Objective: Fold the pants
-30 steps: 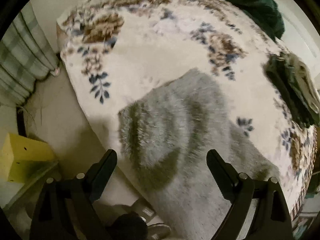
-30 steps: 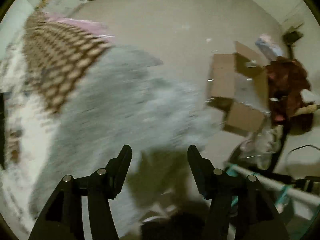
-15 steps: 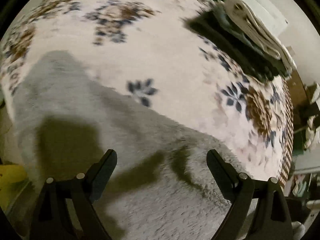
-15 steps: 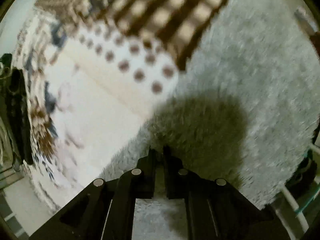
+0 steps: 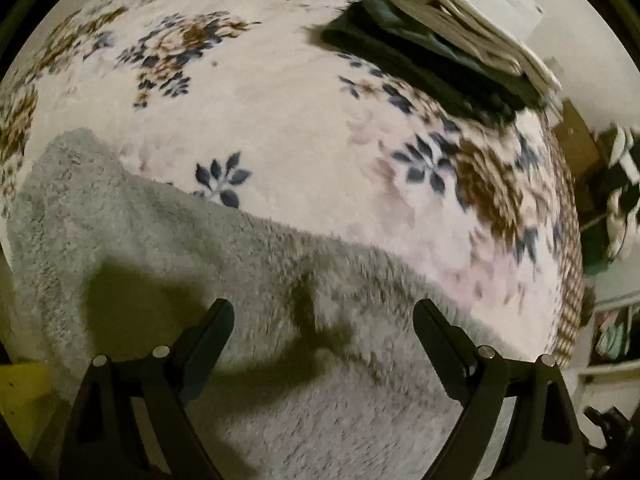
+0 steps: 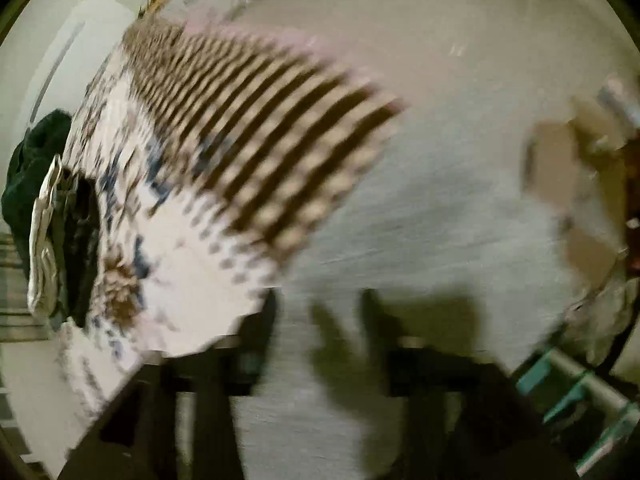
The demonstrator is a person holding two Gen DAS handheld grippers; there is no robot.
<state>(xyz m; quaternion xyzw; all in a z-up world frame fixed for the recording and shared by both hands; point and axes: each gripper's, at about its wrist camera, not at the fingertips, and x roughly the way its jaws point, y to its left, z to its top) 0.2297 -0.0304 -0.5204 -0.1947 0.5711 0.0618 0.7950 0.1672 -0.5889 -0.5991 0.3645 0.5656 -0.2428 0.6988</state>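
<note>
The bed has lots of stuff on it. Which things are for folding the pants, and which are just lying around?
For the job:
- fuzzy grey pants, spread on the bed
- left gripper, open above them
- right gripper, jaws just opened, blurred

Just lying about:
- flowery blanket
- stack of folded clothes
- cardboard on the floor

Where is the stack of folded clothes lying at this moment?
The stack of folded clothes lies at the upper right of the left wrist view, on the floral blanket, apart from the grey fleece pants.
</note>
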